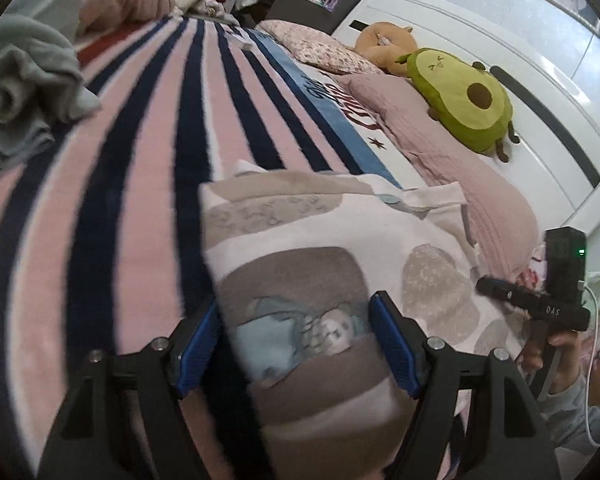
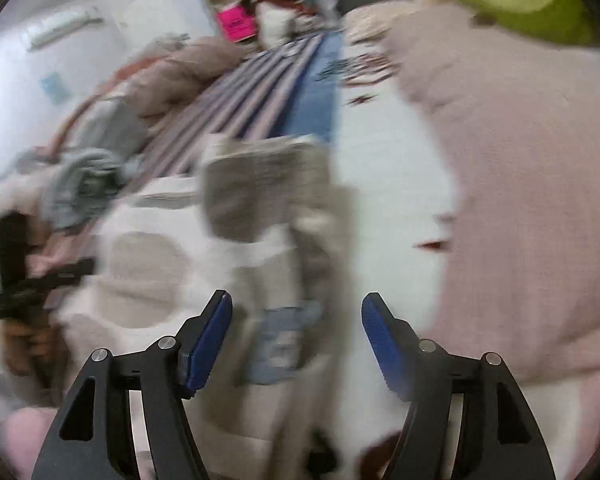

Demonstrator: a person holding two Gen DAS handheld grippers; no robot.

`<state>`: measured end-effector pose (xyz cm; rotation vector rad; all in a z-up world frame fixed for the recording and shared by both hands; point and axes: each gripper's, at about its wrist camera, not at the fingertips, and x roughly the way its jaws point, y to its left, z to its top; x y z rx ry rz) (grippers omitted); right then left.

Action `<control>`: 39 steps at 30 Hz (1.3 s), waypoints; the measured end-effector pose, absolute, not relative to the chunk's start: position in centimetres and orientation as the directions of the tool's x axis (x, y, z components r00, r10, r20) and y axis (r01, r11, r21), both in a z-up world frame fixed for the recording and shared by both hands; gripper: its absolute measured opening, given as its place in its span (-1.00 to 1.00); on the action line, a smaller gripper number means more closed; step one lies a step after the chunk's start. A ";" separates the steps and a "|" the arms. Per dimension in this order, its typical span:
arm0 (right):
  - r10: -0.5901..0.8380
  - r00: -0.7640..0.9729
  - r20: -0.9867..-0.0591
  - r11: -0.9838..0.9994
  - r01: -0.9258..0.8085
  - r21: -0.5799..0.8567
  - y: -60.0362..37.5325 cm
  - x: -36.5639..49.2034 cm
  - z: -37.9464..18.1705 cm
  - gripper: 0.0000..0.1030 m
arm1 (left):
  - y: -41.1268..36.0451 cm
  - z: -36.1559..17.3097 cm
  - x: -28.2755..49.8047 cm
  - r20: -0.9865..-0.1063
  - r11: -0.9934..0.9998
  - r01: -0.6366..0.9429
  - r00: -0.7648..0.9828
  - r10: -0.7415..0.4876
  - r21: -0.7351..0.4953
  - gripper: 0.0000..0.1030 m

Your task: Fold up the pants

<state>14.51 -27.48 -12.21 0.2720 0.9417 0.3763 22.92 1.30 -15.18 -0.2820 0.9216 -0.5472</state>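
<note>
The pants [image 1: 332, 248] lie on the striped blanket [image 1: 140, 184] of the bed, directly in front of both grippers and partly under them. They are white with large grey-brown patches and a small blue picture, and they look already doubled into a thick, roughly square packet.

The left gripper [image 1: 296, 344] hangs over the near end of the packet with its jaws spread; the cloth shows between the blue pads [image 1: 392, 340], but the pads do not press it. The right gripper [image 2: 296, 344] is also spread, above the right side of the packet, and nothing is pinched in it. Its view is blurred, so fine detail there cannot be read.

The cloth seems soft, light and limp, perhaps a fleece, so it will probably sag and slip out of shape when lifted. A good hold is likely at the two near corners, taking all layers together, one corner for each gripper.
</note>
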 end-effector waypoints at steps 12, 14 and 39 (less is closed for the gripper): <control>0.499 0.450 -0.741 0.864 -0.322 0.386 -24.7 14.6 -13.1 -0.45 | -1.5 -14.6 22.5 -0.691 0.836 0.348 0.471 -0.548 -0.425 -0.44; 0.483 0.471 -0.738 0.872 -0.338 0.355 -24.3 14.2 -12.4 -0.58 | -1.7 -13.4 21.7 -0.679 0.838 0.373 0.494 -0.543 -0.398 -0.54; 0.696 0.422 -0.582 0.676 -0.659 0.330 -3.7 11.5 -0.3 -0.70 | 21.0 1.2 8.4 -0.476 0.956 0.182 0.836 -0.273 -0.229 -0.56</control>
